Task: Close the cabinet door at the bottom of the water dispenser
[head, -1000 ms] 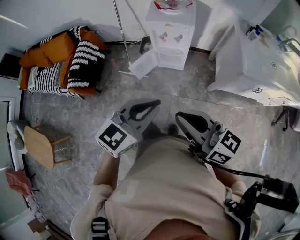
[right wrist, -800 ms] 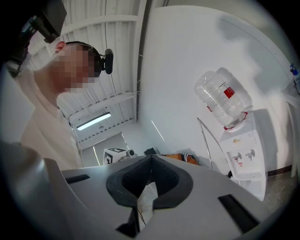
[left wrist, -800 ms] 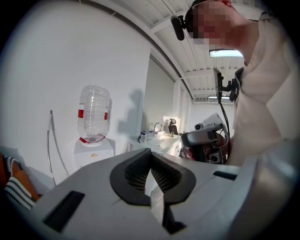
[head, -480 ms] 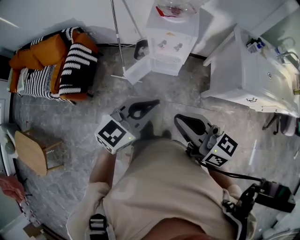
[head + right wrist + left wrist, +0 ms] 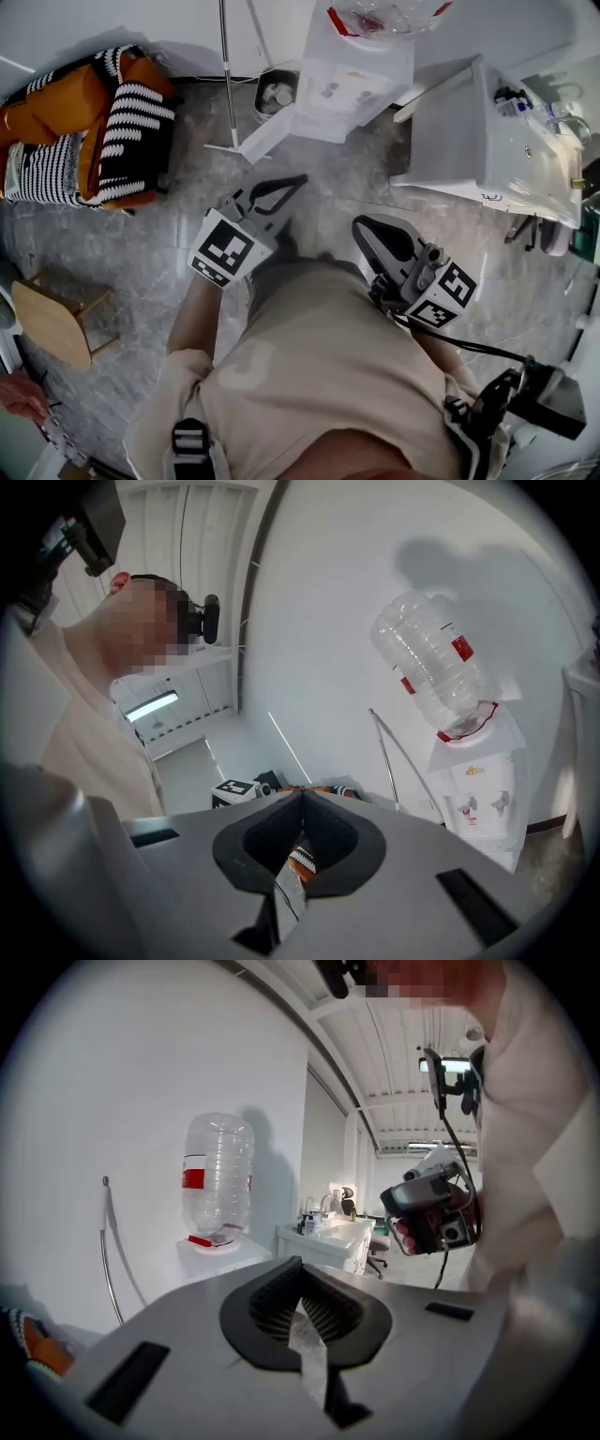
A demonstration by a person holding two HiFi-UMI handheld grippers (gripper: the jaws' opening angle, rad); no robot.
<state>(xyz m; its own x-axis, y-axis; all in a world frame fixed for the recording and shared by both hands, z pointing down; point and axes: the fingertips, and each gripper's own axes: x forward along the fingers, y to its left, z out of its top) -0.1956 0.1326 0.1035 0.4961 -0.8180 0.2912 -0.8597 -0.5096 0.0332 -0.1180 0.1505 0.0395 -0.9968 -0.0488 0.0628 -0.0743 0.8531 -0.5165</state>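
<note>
- The cabinet door (image 5: 270,131) stands swung open at the foot of the water dispenser (image 5: 356,80), against the wall.
- The left gripper (image 5: 298,180) has its jaws together on nothing. It points toward the door, apart from it.
- The right gripper (image 5: 360,226), also closed and empty, is farther from the door.
</note>
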